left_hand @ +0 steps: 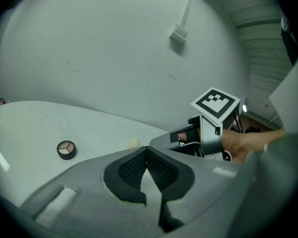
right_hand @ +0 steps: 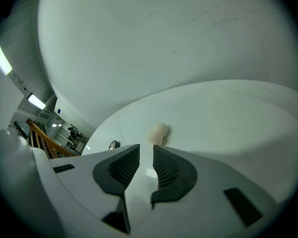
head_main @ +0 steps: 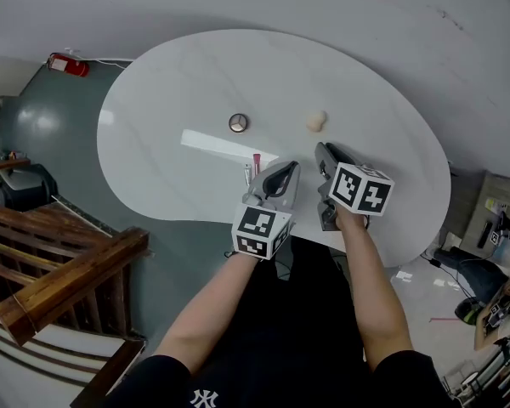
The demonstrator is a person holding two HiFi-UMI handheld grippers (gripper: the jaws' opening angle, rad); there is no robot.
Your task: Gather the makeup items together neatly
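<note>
Scanning left to right, I see the round compact (head_main: 238, 123) alone on the surface (head_main: 170, 83). A slim pink tube (head_main: 256, 163) lies just ahead of my left tongs (left_hand: 147, 151), which are clenched on nothing. The beige sponge (head_main: 315, 120) sits beyond my right tongs (right_hand: 146, 158), slightly parted and empty. I judge nothing is gathered yet; next I should reach for the sponge.
</note>
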